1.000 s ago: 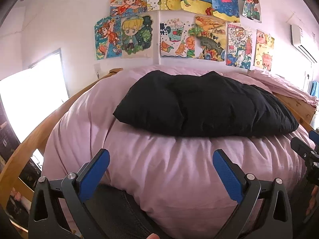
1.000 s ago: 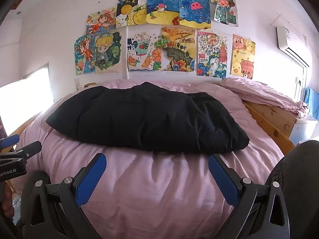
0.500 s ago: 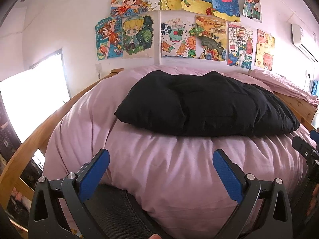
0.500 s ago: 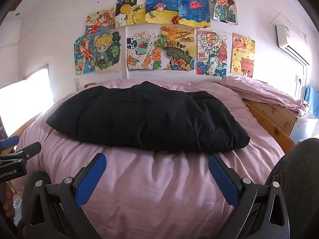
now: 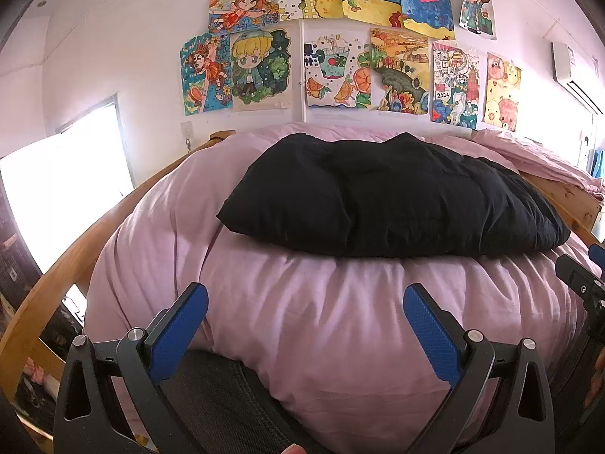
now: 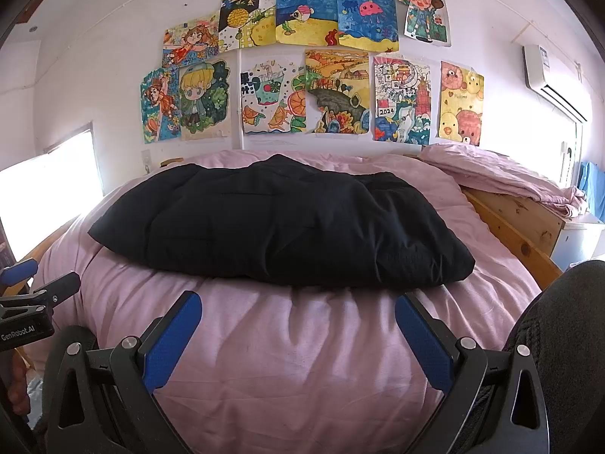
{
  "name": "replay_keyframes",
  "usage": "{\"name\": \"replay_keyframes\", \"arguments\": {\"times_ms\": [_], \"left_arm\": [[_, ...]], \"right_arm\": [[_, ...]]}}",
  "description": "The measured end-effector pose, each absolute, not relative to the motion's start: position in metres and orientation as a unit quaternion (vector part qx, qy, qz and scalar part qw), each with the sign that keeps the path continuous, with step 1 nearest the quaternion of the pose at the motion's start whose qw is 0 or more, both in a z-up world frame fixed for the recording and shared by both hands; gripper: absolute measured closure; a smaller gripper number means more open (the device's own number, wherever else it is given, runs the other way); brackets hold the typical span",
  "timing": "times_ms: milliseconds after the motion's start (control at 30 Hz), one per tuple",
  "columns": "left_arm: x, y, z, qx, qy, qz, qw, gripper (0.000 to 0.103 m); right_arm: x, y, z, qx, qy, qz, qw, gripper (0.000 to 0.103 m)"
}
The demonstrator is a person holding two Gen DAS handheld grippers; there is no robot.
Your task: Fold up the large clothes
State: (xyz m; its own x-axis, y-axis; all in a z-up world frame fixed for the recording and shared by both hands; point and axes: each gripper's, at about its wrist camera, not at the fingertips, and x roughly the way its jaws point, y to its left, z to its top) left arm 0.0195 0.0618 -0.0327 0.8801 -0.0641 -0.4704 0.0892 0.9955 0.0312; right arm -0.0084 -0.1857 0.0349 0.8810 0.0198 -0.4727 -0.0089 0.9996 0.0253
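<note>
A black padded garment (image 5: 389,196) lies folded into a thick rectangle across the middle of a pink-covered bed (image 5: 321,321). It also shows in the right wrist view (image 6: 287,223). My left gripper (image 5: 305,297) is open and empty, held over the bed's near edge, short of the garment. My right gripper (image 6: 298,304) is open and empty, also short of the garment's near edge. Its tip shows at the right edge of the left wrist view (image 5: 580,282).
Wooden bed rails run along the left (image 5: 75,249) and right (image 6: 510,223). A crumpled pink sheet (image 6: 503,178) lies at the back right. Drawings cover the wall (image 6: 310,64). A bright window (image 5: 56,189) is at the left. Dark-trousered legs (image 6: 567,340) are near.
Both grippers stay open and nearly still. The right wrist view has shifted very slightly; the garment has not moved.
</note>
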Motion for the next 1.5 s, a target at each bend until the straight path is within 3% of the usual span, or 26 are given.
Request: {"name": "replay_keyframes", "arguments": {"times_ms": [1500], "left_arm": [[0.021,0.074,-0.032,0.038,0.242,-0.041,0.969,0.002]], "right_arm": [[-0.009,-0.183,0.036,0.016,0.244,0.006,0.970,0.000]]}}
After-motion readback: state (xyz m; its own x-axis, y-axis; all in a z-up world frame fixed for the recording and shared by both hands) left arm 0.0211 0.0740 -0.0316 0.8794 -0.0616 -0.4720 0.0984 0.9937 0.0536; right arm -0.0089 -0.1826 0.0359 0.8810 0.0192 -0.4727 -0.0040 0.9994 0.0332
